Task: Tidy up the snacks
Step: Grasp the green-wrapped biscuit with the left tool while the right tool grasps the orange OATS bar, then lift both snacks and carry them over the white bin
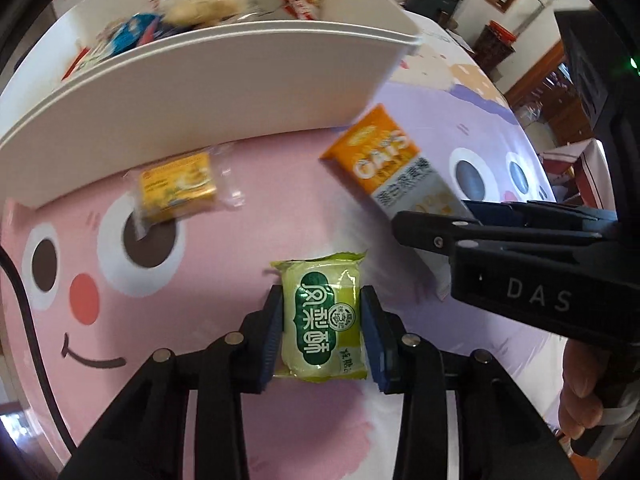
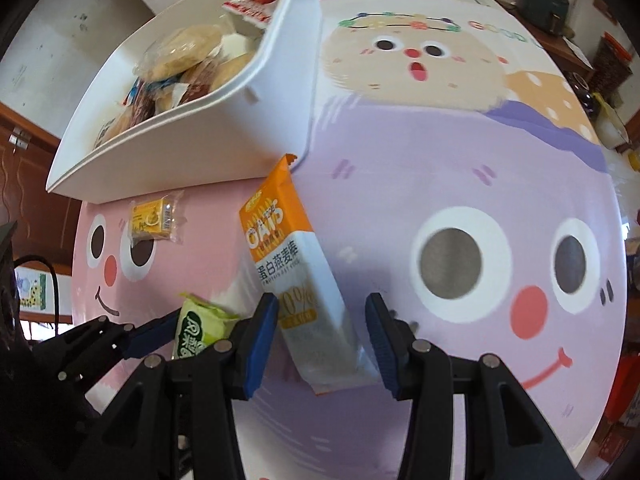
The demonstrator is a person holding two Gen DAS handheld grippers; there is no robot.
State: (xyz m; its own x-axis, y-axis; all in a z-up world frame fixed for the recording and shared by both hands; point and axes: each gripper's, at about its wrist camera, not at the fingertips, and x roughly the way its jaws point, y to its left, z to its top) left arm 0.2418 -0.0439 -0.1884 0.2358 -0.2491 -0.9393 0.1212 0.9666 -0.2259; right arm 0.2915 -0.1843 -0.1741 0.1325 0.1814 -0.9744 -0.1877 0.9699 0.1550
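Observation:
A green snack packet (image 1: 322, 320) lies on the pink part of the tablecloth, and my left gripper (image 1: 322, 332) is shut on it, a blue pad pressed to each long side. An orange-and-white oat bar (image 2: 296, 272) lies to its right, near the white bin's corner. My right gripper (image 2: 320, 336) points down over the bar's lower end, open, with the bar between its pads and a gap on the right side. The left wrist view shows the right gripper (image 1: 432, 220) from the side above the oat bar (image 1: 384, 156). The green packet (image 2: 196, 328) shows at lower left.
A white bin (image 1: 240, 40) (image 2: 200, 128) holding several wrapped snacks stands at the back left. A small yellow packet (image 1: 176, 186) (image 2: 150, 220) lies just in front of its wall. A black cable (image 1: 24, 300) runs along the left table edge. A hand (image 1: 580, 392) holds the right gripper.

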